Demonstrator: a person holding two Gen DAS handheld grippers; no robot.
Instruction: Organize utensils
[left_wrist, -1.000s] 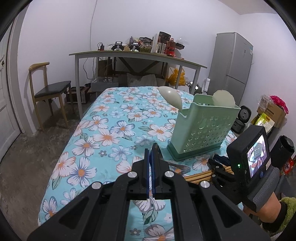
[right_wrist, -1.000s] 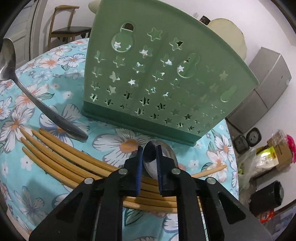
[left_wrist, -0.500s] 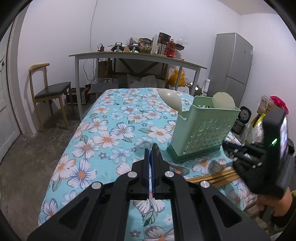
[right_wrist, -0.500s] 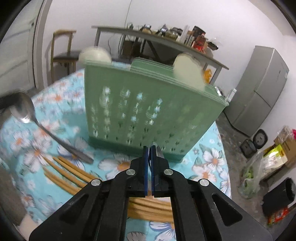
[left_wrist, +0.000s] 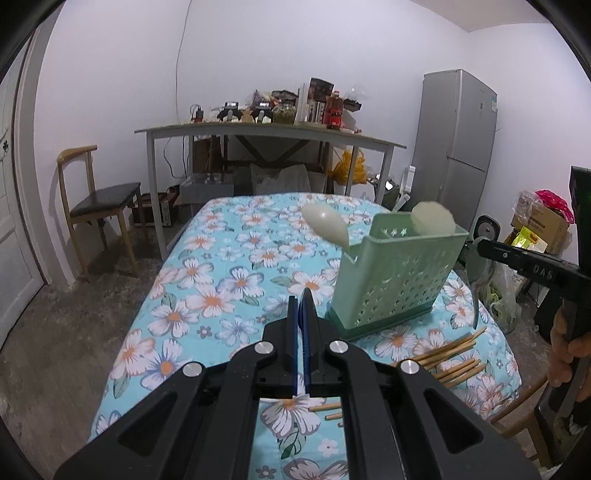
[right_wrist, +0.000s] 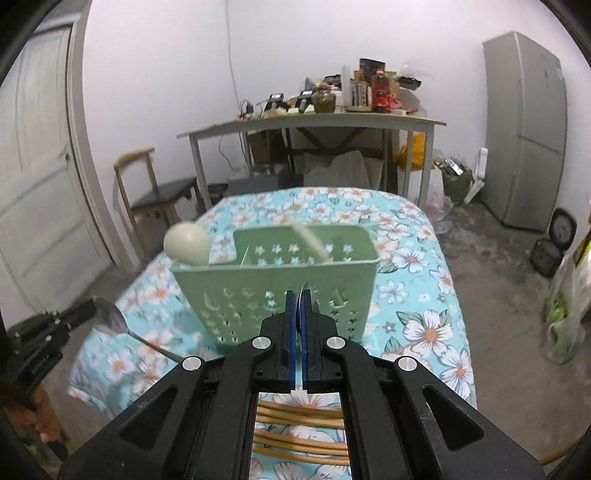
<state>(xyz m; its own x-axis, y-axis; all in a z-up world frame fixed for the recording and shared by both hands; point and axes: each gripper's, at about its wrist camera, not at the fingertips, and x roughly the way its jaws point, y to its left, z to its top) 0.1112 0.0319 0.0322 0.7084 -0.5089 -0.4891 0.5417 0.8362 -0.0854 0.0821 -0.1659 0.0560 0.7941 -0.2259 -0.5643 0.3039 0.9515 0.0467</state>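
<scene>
The right claw (right_wrist: 299, 295) was clamped on a metal spoon (right_wrist: 306, 291), held edge-on just in front of the green utensil holder (right_wrist: 273, 295). The left claw (left_wrist: 302, 301) was likewise closed on a second spoon (right_wrist: 110, 323), raised to the left of the holder. Two pale ladles (right_wrist: 186, 243) stood inside the holder. Wooden chopsticks (right_wrist: 299, 430) lay on the floral tabletop (left_wrist: 207, 280) in front of the holder, nearer the person's hand (left_wrist: 563, 347).
</scene>
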